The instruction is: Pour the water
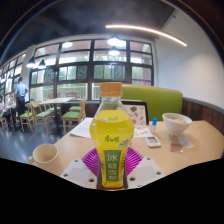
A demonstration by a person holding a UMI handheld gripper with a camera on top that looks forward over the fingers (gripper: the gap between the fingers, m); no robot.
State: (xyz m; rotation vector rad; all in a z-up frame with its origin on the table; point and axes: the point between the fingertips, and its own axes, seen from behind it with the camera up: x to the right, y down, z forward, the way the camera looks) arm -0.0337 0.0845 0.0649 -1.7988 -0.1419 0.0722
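**Bottle upright in the tongs, cup off to the left**

We see the tongs (111, 168) closed on a bottle (111, 138) of yellow drink. Both pink pads press against its lower body, one at each side, at the level of the green label. The bottle stands upright between the fingers, its long axis vertical, with the orange cap (111, 90) at the top and apparently on. We cannot tell whether its base rests on the worktop (190, 145) or hangs just above it, since the fingers hide the bottom.

The relation that matters for the pour is where the receiving vessel lies. A pale cup (45, 153) sits on the worktop to the left of the bottle and a little beyond the fingers, apart from it. A white bowl (177, 123) stands farther off to the right, with a small flat device (153, 141) lying between it and the bottle. We judge the cup the likelier target, being nearer, so the bottle would travel left and then tip its neck that way.

We judge the task at its early stage: the grip is made, nothing is tilted. If the cap really is on, no liquid can leave until it is removed.

Behind the worktop are a green bench (160, 98), chairs, and large windows; a person (21, 95) stands far off at the left.
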